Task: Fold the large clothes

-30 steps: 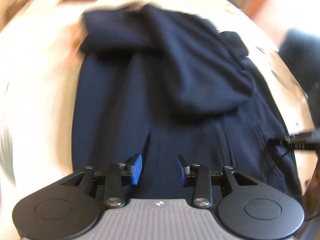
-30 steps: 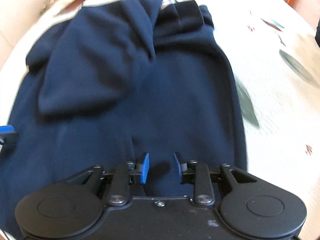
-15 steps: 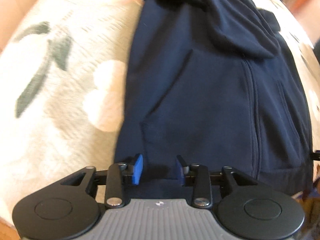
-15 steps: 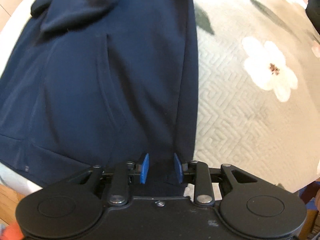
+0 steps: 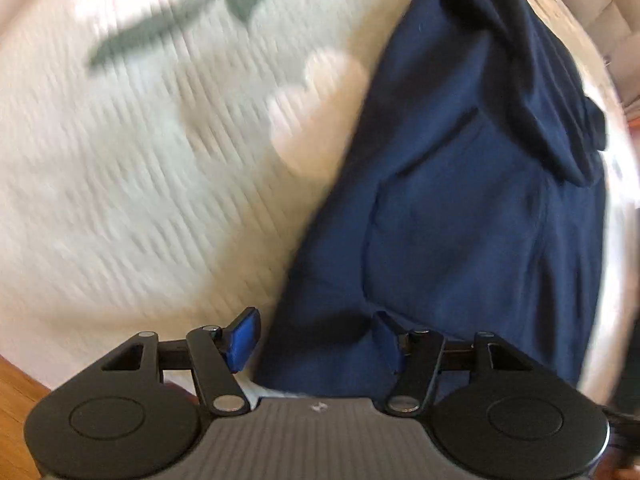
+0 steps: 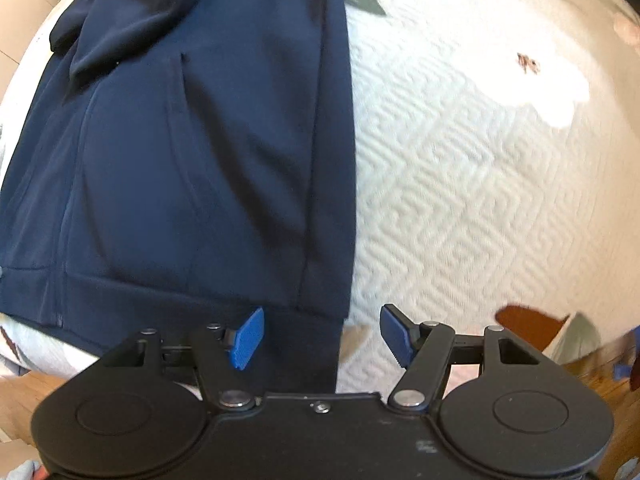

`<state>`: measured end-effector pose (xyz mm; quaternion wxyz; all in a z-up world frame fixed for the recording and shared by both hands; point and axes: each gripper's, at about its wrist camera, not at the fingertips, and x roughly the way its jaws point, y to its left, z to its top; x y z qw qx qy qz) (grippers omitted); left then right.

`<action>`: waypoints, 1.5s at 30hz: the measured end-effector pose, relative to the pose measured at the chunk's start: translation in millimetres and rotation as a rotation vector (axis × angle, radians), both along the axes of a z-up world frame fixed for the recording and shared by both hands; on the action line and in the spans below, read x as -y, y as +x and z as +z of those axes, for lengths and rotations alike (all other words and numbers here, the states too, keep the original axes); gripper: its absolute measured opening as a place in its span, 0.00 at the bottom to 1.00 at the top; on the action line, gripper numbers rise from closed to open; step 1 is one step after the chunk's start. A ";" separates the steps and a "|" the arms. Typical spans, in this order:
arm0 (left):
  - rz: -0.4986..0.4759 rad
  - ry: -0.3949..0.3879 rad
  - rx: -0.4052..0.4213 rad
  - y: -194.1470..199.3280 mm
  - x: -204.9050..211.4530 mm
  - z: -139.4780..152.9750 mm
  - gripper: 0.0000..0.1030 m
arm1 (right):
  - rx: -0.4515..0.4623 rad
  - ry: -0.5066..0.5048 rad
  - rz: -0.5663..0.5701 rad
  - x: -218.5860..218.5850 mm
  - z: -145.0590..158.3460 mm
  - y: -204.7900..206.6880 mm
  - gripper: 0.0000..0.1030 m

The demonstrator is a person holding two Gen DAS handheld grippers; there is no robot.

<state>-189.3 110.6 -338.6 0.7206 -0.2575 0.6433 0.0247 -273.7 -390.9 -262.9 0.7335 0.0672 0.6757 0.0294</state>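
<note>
A: What is shown in the left wrist view?

B: The hoodie [image 5: 460, 208] is seen spread on the quilt [image 5: 140, 180], narrowed lengthwise, its hood laid over the body. The side folds appear done; the crosswise fold is judged still to be made. The left gripper [image 5: 316, 338] is opening over the hem corner: cloth lies between the fingers, with one pad [image 5: 242, 338] off the edge over the quilt, and no clamping can be made out.

A: And the right wrist view?

B: The same hoodie [image 6: 192, 152] is seen with its straight edge running down to the right gripper [image 6: 324, 334]. The jaws are opening wide; the hem corner sits between them, nearer one pad [image 6: 250, 336], untouched.
</note>
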 end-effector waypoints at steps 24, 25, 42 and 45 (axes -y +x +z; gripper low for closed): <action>0.088 -0.160 0.280 8.5 -1.6 44.2 0.09 | 0.152 0.243 -0.048 18.9 33.9 5.6 0.07; 0.095 -0.182 0.335 18.5 -2.3 58.1 0.09 | 0.188 0.259 -0.056 21.8 44.7 15.8 0.07; -0.002 0.053 0.600 195.5 -41.4 116.7 0.50 | 0.425 -0.148 -0.044 32.8 72.9 157.3 0.64; -0.078 0.070 0.541 199.9 -32.5 100.0 0.50 | 0.436 -0.125 0.030 11.8 74.1 153.6 0.64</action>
